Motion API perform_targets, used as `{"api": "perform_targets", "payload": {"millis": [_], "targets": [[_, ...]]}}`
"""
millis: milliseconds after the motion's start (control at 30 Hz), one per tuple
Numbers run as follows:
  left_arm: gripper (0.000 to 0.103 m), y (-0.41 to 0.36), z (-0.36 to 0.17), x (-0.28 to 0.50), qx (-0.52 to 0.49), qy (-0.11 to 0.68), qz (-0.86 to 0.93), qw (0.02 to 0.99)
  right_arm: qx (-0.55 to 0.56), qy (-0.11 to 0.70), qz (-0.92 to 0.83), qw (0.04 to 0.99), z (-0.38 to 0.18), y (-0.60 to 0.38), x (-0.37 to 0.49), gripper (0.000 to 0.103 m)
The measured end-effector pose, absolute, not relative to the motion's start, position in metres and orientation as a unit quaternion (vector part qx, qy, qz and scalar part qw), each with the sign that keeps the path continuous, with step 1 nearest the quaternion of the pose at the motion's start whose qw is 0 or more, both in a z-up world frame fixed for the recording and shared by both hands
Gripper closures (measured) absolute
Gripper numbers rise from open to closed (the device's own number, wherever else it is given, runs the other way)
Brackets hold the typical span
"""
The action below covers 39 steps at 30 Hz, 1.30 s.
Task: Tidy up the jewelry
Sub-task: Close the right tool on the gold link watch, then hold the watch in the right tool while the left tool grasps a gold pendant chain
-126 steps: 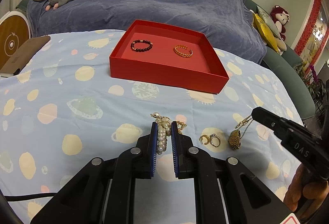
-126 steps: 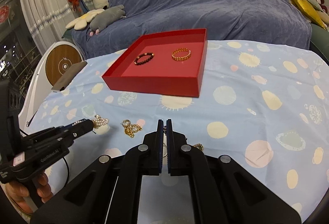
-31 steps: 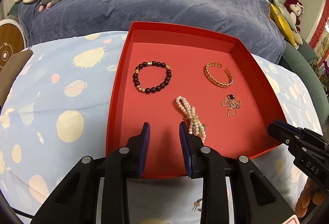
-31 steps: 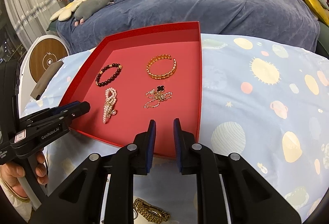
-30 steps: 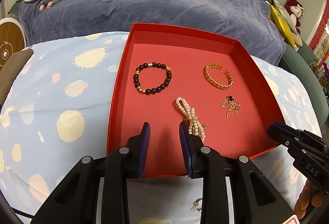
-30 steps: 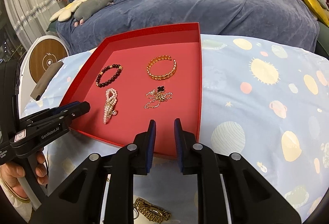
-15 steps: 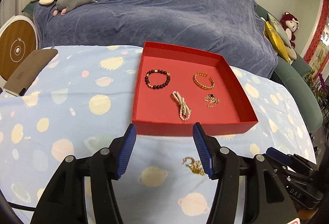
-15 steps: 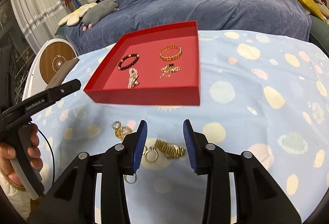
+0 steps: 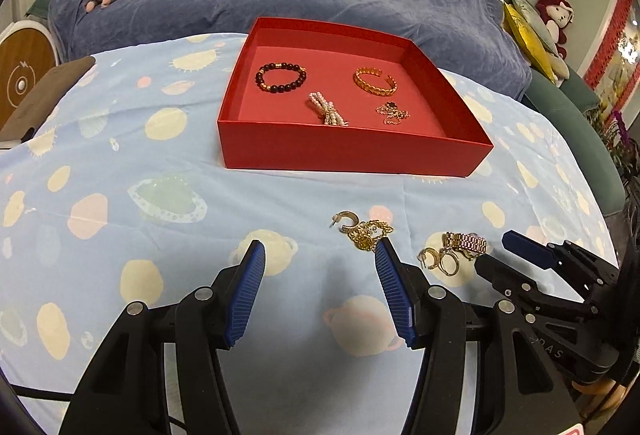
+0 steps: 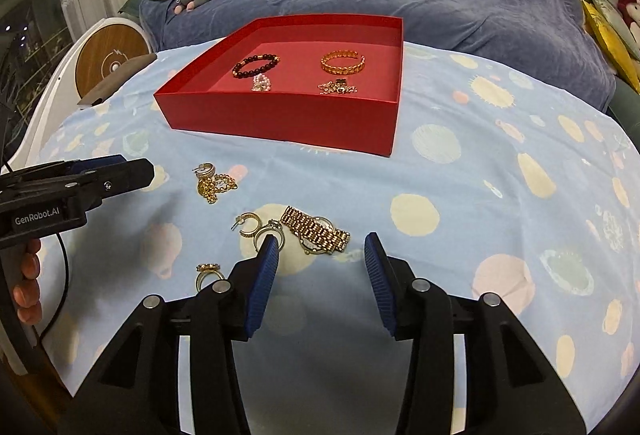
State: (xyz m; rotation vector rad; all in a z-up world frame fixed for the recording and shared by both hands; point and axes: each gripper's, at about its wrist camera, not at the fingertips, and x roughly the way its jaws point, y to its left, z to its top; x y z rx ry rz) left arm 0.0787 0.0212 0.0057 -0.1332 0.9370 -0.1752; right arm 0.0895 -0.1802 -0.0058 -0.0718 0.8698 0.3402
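Right wrist view: the right tongs point(image 10: 319, 241) are seen with jaws opening and nothing between them; the gold link watch point(image 10: 316, 230) lies just beyond the tips at 12 o'clock, with gold rings point(image 10: 260, 229) at 11. The left tongs point(image 9: 318, 249) are held open and empty, a gold chain with hoop earring point(image 9: 362, 231) lying at 1 o'clock. Farther off at 12, across bare planet-print blue cloth point(image 10: 480, 175), the red cardboard tray point(image 10: 280, 111) is seen.
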Motion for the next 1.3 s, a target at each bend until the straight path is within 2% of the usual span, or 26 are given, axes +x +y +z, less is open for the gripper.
{"api": "perform_targets", "payload": {"millis": [300,433,500,567,967,1133,1200,1300], "targets": [[0.048,0.021,-0.002,0.082,-0.063,0.461,-0.085,0.881,-0.029,0.429,0.172,0.886,-0.021,-0.18,0.102,0.057],[0.048,0.021,-0.004,0.081,-0.063,0.463,-0.087,0.88,-0.022,0.433,0.175,0.884,-0.019,-0.179,0.104,0.069],[0.048,0.02,-0.005,0.081,-0.061,0.464,-0.089,0.879,-0.025,0.436,0.171,0.883,-0.018,-0.178,0.103,0.071],[0.048,0.019,-0.006,0.079,-0.06,0.465,-0.092,0.879,-0.024,0.44,0.17,0.882,-0.018,-0.177,0.102,0.08],[0.048,-0.003,-0.013,0.083,-0.054,0.465,-0.109,0.877,0.021,0.461,0.166,0.871,-0.005,-0.186,0.086,0.094],[0.048,-0.014,-0.018,0.091,-0.05,0.46,-0.111,0.88,0.023,0.463,0.168,0.87,-0.005,-0.187,0.084,0.095],[0.052,-0.017,-0.021,0.095,-0.052,0.46,-0.11,0.879,0.025,0.462,0.168,0.87,-0.005,-0.187,0.083,0.095],[0.067,-0.021,-0.023,0.099,-0.05,0.457,-0.111,0.881,0.025,0.462,0.169,0.87,-0.004,-0.188,0.083,0.095]]}}
